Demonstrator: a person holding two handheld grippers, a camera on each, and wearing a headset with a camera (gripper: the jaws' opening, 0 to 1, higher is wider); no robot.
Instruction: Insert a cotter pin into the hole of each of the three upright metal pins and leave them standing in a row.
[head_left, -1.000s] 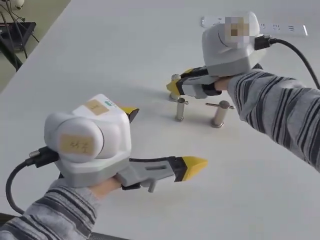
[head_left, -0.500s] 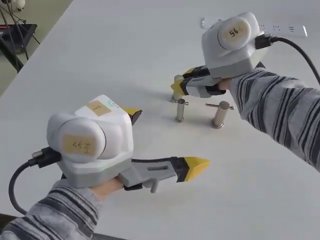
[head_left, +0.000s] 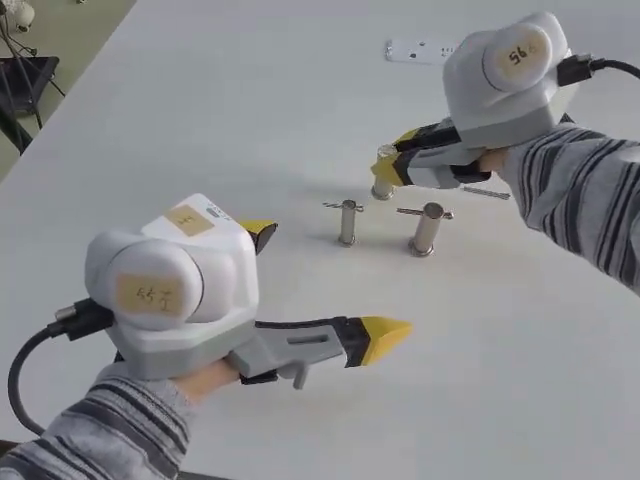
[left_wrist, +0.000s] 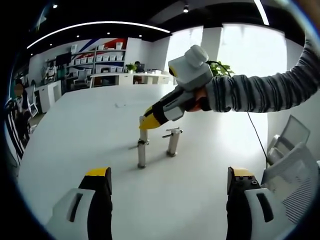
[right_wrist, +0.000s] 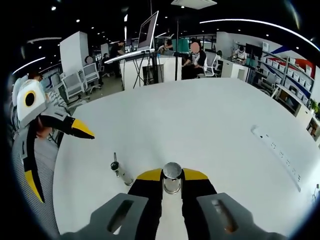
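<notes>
Rear pin (right_wrist: 172, 172), upright with its long axis vertical on the desk (head_left: 250, 120), is gripped between the closed jaws of the right gripper (head_left: 392, 168); the left gripper (head_left: 325, 283), jaws spread and empty, is held well apart from that pin, beyond the cotter-fitted middle pin (head_left: 347, 222).

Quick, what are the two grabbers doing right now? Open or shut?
Left gripper: open, holding nothing.
Right gripper: shut on an upright metal pin.
</notes>
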